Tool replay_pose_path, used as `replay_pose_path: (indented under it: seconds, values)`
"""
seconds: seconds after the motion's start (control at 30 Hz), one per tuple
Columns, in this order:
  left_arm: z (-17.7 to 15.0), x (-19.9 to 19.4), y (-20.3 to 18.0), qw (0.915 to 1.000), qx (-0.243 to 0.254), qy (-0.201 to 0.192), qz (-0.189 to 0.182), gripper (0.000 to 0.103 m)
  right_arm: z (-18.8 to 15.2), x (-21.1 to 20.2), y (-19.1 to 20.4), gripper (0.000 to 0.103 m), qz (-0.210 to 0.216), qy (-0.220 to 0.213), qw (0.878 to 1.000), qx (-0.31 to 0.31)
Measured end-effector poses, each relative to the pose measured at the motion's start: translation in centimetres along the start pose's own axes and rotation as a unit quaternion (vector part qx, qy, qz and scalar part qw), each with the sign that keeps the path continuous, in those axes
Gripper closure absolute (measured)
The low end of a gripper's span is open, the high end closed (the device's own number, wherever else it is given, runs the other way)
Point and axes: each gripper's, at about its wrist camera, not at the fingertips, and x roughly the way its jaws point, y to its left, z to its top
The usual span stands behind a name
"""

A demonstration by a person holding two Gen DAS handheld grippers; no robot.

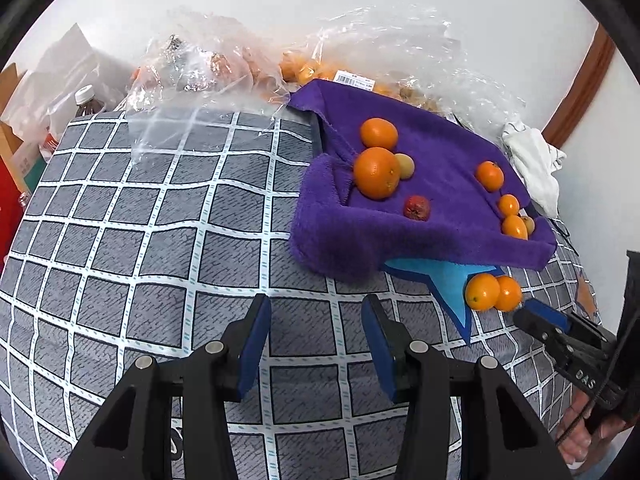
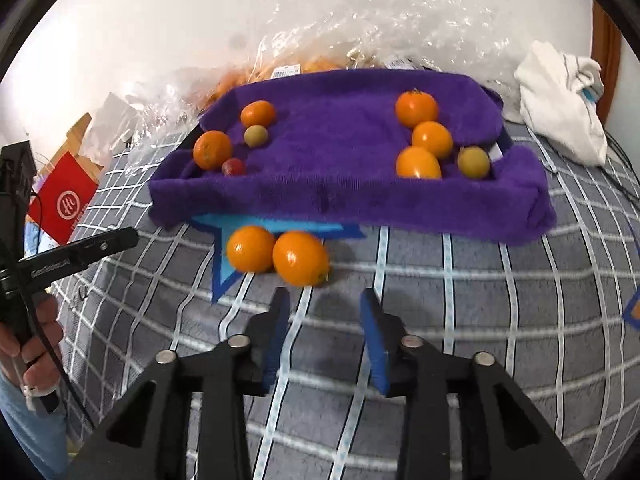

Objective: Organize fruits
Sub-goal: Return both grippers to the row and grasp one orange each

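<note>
A purple towel-lined tray (image 2: 352, 200) (image 1: 336, 240) holds fruit in two groups: oranges, a small green fruit (image 2: 256, 135) and a red fruit (image 2: 233, 167) on its left, several small oranges (image 2: 432, 138) and a green fruit (image 2: 473, 162) on its right. Two loose oranges (image 2: 276, 254) (image 1: 494, 292) lie on the checked cloth just in front of the tray. My right gripper (image 2: 325, 300) stands open just short of them, nothing between its fingers. My left gripper (image 1: 316, 308) hovers open over bare cloth, left of the tray.
Clear plastic bags of fruit (image 1: 224, 64) pile up behind the tray. A white cloth (image 2: 560, 96) lies at the back right, and a red box (image 2: 64, 200) sits off the left edge. A blue star patch (image 1: 448, 284) shows under the tray. Bottles (image 1: 86, 102) stand at the far left.
</note>
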Motion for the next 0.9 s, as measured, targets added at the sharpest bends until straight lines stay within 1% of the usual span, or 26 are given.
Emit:
replay_pose_path:
  seconds: [0.07, 0.2, 0.27, 0.33, 0.43, 0.5, 0.63, 0.7, 0.77, 0.9]
  values:
    - [0.1, 0.0, -0.1, 1.0000, 0.004, 0.000, 0.003, 0.058, 0.6, 0.9, 0.0, 0.065, 0.013, 0.003, 1.000, 0.002]
    - [0.3, 0.1, -0.3, 0.9999, 0.014, 0.002, 0.004, 0.058, 1.4, 2.3, 0.5, 0.065, 0.017, 0.006, 1.000, -0.008]
    - [0.4, 0.2, -0.7, 0.9998, 0.019, 0.001, 0.001, 0.058, 1.7, 2.6, 0.7, 0.070, 0.016, 0.004, 1.000, -0.015]
    - [0.6, 0.3, -1.3, 0.9996, 0.026, 0.001, -0.004, 0.058, 1.8, 2.3, 0.6, 0.070, 0.016, 0.002, 1.000, -0.018]
    - [0.7, 0.7, -2.7, 0.9990, 0.041, 0.003, -0.018, 0.058, 1.5, 1.1, -0.5, 0.070, 0.001, -0.009, 1.000, -0.016]
    - [0.7, 0.9, -3.9, 0.9982, 0.052, 0.003, -0.031, 0.058, 1.0, 0.0, -1.8, 0.070, -0.008, -0.015, 1.000, -0.003]
    - [0.8, 1.5, -7.3, 0.9937, 0.076, 0.012, -0.081, 0.058, -0.1, -2.2, -4.6, 0.070, -0.030, -0.020, 0.999, 0.022]
    - [0.8, 1.8, -8.9, 0.9908, 0.090, 0.015, -0.099, 0.058, -0.7, -3.0, -5.8, 0.070, -0.040, -0.021, 0.999, 0.027]
    - [0.7, 2.3, -10.3, 0.9896, 0.103, 0.017, -0.099, 0.058, -1.3, -3.8, -7.0, 0.070, -0.050, -0.022, 0.998, 0.035]
    - [0.4, 3.3, -12.2, 0.9886, 0.113, 0.029, -0.095, 0.058, -2.2, -4.7, -8.6, 0.070, -0.055, -0.023, 0.997, 0.049]
